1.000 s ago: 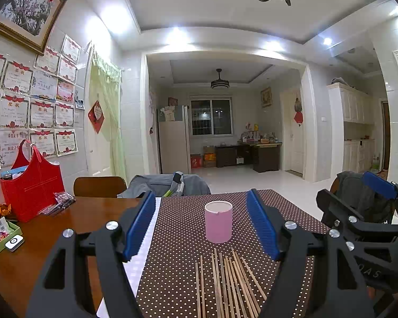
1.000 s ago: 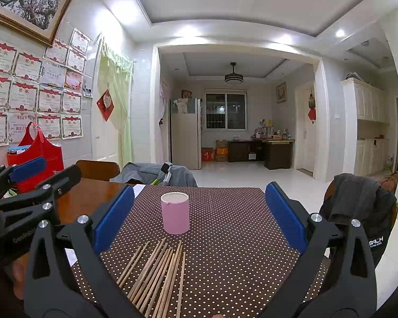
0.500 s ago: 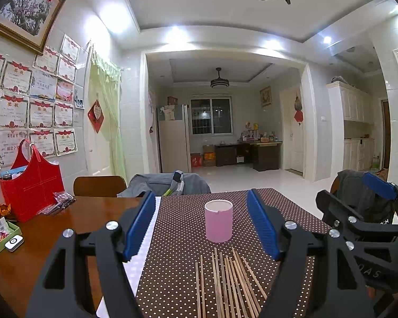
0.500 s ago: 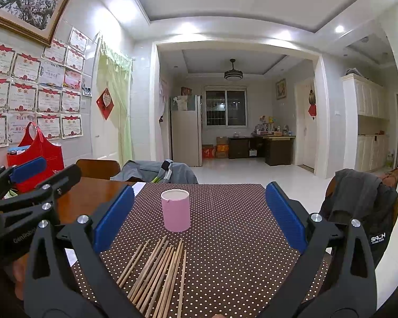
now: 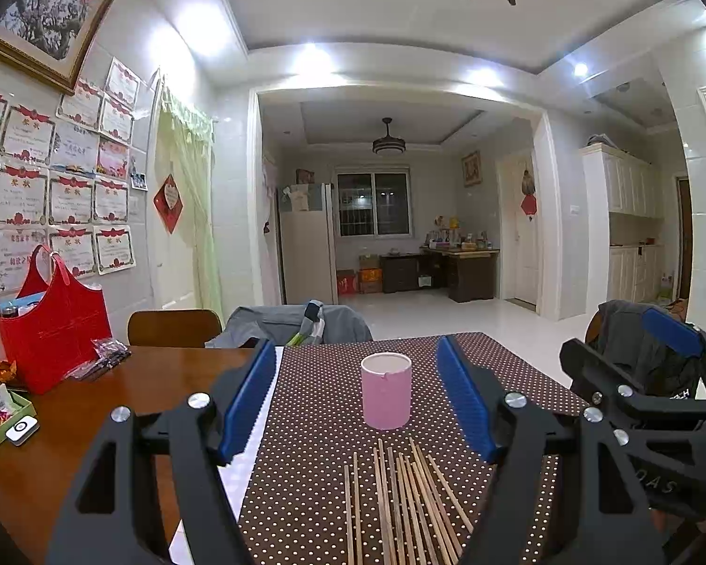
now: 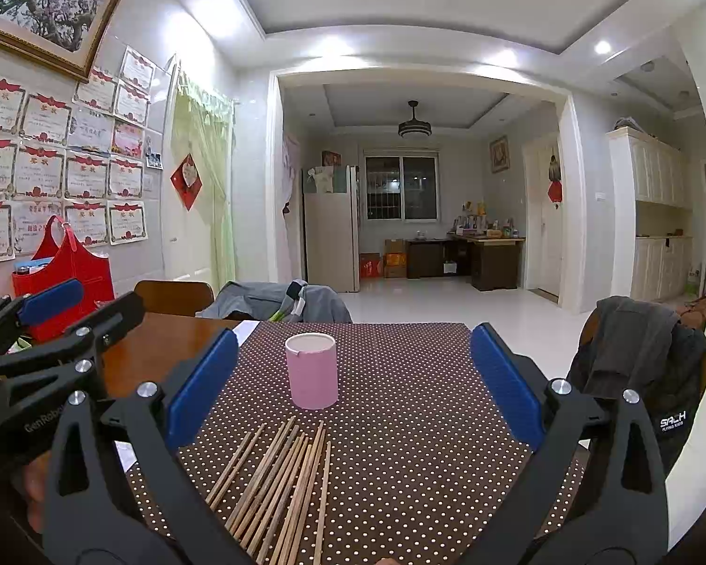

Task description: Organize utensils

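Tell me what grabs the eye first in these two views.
A pink cup stands upright in the middle of a brown polka-dot table runner, with a loose fan of wooden chopsticks lying flat just in front of it. Both blue-padded claws, the left claw and the right claw, are open and empty, framing the cup. A red bag sits at the table's left edge by the wall.

My left hand-held gripper point(image 5: 355, 398) has black angular plastic arms with triangular cut-outs, silver round screw heads at the pivots, and two long blue ribbed pads point(image 5: 247, 398). My right hand-held gripper point(image 6: 353, 386) is built the same: black frame, silver screws, blue pads point(image 6: 503, 383). White lettering marks the black side of each, only partly legible.
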The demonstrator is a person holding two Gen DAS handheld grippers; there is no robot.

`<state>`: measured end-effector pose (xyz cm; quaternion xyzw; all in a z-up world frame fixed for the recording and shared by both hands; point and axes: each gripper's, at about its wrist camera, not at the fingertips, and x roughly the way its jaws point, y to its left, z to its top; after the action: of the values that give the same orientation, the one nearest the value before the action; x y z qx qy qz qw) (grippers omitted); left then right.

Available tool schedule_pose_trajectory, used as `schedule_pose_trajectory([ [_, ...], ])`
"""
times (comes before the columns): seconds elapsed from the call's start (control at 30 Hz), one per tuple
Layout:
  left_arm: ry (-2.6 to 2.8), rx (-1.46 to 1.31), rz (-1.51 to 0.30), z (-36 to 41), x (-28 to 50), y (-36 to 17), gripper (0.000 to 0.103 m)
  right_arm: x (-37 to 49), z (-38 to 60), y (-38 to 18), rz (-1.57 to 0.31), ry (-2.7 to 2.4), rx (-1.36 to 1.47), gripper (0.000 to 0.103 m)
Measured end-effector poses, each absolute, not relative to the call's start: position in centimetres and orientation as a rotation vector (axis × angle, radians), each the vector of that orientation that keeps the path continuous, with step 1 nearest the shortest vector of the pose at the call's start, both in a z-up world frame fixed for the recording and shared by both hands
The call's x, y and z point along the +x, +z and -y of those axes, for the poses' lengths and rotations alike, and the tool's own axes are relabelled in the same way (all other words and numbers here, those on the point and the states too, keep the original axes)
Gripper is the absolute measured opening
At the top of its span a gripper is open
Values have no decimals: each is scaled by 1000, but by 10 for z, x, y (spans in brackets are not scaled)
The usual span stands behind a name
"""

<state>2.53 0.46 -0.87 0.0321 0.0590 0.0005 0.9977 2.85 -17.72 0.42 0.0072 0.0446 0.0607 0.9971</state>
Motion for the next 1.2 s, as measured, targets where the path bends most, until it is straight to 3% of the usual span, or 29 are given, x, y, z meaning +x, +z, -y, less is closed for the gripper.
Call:
schedule_pose_trajectory([
  [1.2, 0, 62, -127, -2, 37, -16, 70, 36, 180, 5, -114, 122, 20, 97],
])
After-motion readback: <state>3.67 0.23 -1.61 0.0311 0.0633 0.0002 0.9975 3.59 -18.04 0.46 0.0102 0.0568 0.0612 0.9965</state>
